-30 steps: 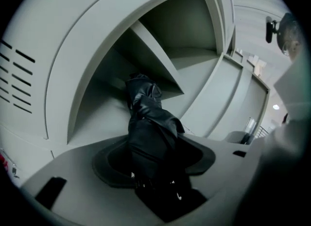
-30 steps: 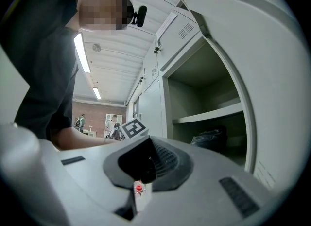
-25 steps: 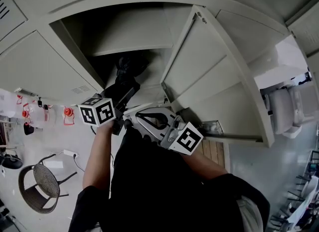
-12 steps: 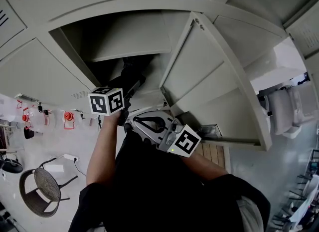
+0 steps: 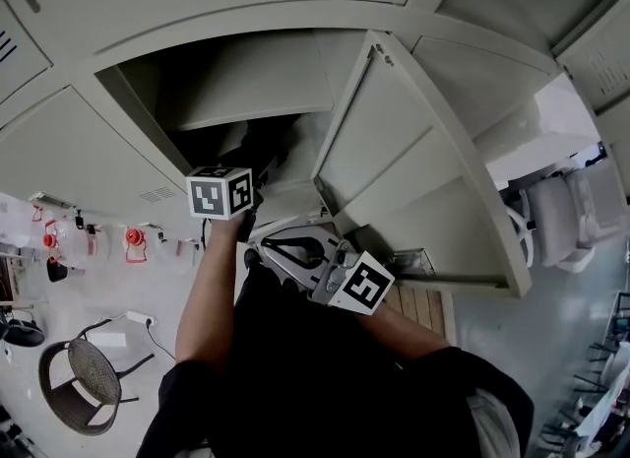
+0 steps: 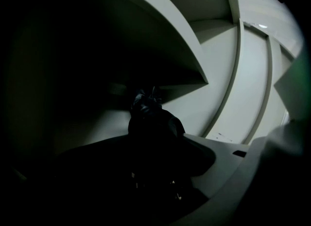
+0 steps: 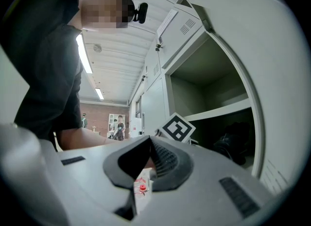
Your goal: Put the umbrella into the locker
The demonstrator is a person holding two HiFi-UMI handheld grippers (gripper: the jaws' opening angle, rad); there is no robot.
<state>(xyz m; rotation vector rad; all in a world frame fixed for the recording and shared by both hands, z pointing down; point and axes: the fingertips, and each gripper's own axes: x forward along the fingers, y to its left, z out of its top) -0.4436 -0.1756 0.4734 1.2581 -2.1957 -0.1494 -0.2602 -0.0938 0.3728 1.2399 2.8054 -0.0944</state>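
Grips black umbrella (image 5: pixel 262 139) in left claw (image 5: pixel 263 167), inside open grey locker (image 5: pixel 236 64) beneath shelf (image 5: pixel 258 103). Holds right claw (image 7: pixel 147 142) closed, empty, beside door (image 5: pixel 394 141). Stands on pale floor (image 5: pixel 108 289) near chair (image 5: pixel 91 367).

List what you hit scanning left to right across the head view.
wicker chair → left gripper → open locker door → white seat at the far right. Left out: the right gripper and the umbrella, which overlap the left gripper across the width.
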